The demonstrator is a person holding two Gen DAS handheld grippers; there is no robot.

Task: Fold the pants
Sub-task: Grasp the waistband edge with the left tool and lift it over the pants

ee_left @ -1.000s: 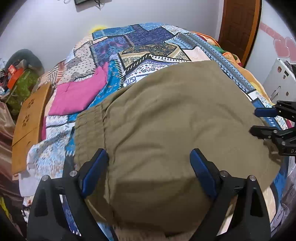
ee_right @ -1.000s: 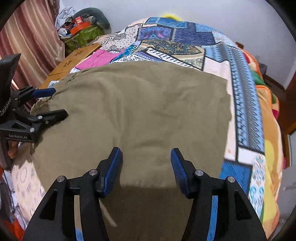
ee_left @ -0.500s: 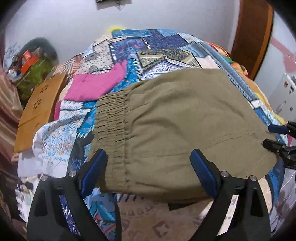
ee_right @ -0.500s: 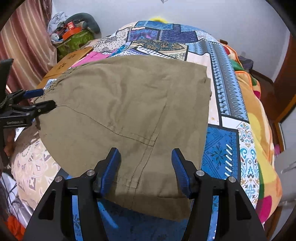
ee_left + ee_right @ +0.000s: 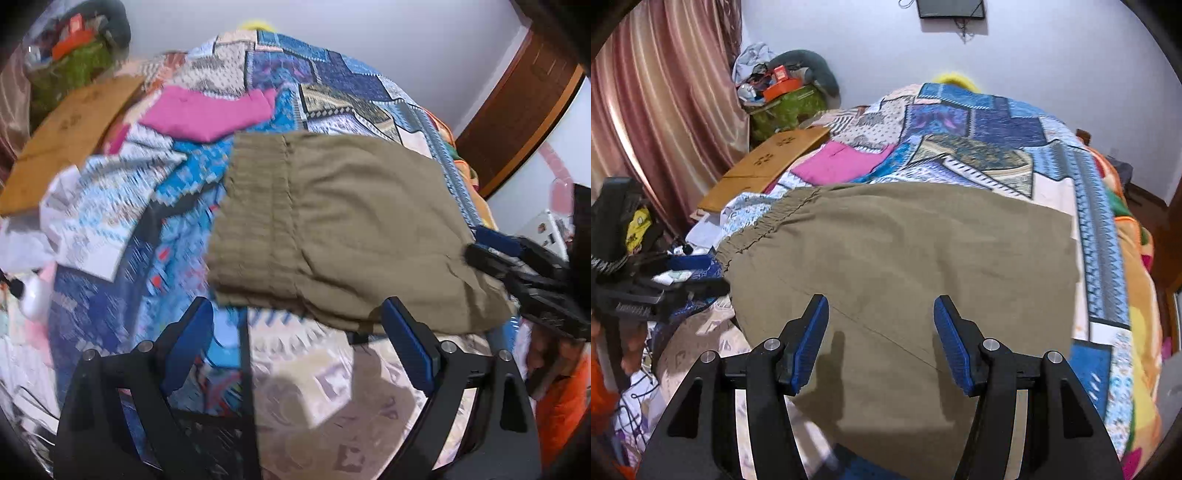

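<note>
Olive cloth, the folded pants (image 5: 905, 266), lies flat on the patchwork bedspread (image 5: 979, 125) at the near part of the bed, and its near edge comes close to the near edge of the bed. The gathered waistband (image 5: 251, 221) is the left edge of the fold; the right edge is straight and runs along the blue zigzag stripe (image 5: 1097, 236) of the bedspread. The left gripper (image 5: 299, 343) hangs before the near left corner of the pants, its jaws wide apart with nothing between them, over a pale patch of the bedspread just off the cloth. The right gripper (image 5: 881, 343) is above the near middle of the pants, its jaws also wide and empty; I cannot tell if the blue pads (image 5: 812, 339) touch the cloth. In the left wrist view the right gripper (image 5: 491, 247) shows at the right edge of the pants, and this view is blurred. A pink cloth (image 5: 846, 162) lies on the bedspread beyond the waistband, well apart from the pants. A wooden board (image 5: 768, 166) leans at the far left side of the bed, beside a curtain (image 5: 657, 110). Beyond the far edge of the pants the bedspread is open up to the wall.
</note>
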